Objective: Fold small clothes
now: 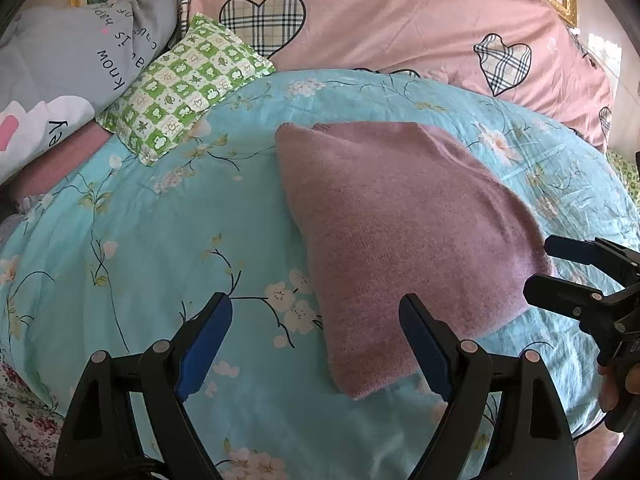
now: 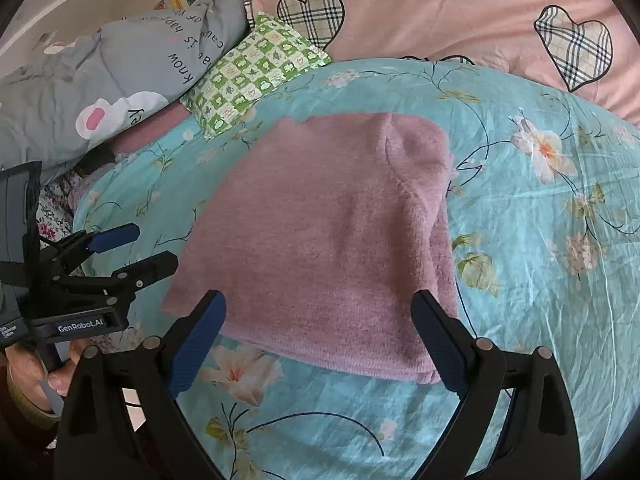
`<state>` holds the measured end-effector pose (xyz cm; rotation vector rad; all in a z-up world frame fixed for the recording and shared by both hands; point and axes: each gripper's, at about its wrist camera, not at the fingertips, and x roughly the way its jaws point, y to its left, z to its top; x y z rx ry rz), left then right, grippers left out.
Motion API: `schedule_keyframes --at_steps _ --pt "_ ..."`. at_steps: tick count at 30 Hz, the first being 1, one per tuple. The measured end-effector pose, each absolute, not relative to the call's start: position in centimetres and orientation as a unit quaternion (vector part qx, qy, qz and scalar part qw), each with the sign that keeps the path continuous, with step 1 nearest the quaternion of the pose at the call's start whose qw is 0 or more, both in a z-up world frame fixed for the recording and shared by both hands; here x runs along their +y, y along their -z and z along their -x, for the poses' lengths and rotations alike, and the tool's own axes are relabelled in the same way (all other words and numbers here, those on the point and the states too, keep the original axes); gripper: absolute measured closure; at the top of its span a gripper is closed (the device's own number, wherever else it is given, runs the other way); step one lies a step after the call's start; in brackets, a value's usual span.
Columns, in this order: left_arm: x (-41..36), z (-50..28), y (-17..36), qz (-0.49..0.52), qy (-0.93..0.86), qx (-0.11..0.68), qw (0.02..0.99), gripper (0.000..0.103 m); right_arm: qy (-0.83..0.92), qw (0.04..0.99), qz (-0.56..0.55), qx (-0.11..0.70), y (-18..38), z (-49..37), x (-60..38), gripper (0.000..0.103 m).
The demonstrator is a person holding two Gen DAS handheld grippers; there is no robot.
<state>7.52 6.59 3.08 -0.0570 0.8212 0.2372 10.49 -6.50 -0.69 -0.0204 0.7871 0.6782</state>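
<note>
While the folded mauve knit garment (image 2: 332,240) is lying flat on the turquoise floral sheet (image 2: 540,280), both grippers are hovering at its near edge with nothing between their fingers. No box, basket or drawer is showing in either view — the garment is simply resting on the bedding, folded into a compact block with one layer doubled over along its right side. From the right wrist view, the right gripper (image 2: 320,344) is standing with its jaws spread wide, the blue pads framing the garment's near hem, gripping no cloth. From the left wrist view, the left gripper (image 1: 316,344) is likewise gaping wide, one finger over bare sheet and the other over the garment's near left corner, holding nothing. Each gripper is also appearing in the other's camera, off to the side of the garment, jaws parted. Beyond the garment, a green checked pillow (image 1: 184,88) is leaning at the head of the sheet, with a grey printed quilt (image 1: 72,48) bunched to its left and a pink duvet with plaid hearts (image 1: 400,28) rising behind — all well apart from the garment.
</note>
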Motion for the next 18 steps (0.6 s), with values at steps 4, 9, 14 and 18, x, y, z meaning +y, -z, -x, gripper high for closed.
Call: schedule_keyframes --at_steps 4,9,14,18 --pt "6.61 -7.51 -3.19 0.028 -0.113 0.397 0.91 0.017 -0.323 0.869 0.011 0.376 0.67 -10.45 -6.34 0.009" --pt "6.56 -7.55 -3.18 0.03 -0.112 0.398 0.91 0.017 -0.324 0.868 0.013 0.375 0.58 -10.54 -6.23 0.009" --pt "6.46 -7.6 -3.14 0.029 -0.111 0.399 0.91 0.017 -0.324 0.868 0.012 0.375 0.55 -10.58 -6.22 0.009" --pt "6.48 -7.68 -3.15 0.029 -0.11 0.399 0.91 0.017 -0.325 0.868 0.012 0.375 0.54 -10.61 -6.28 0.009"
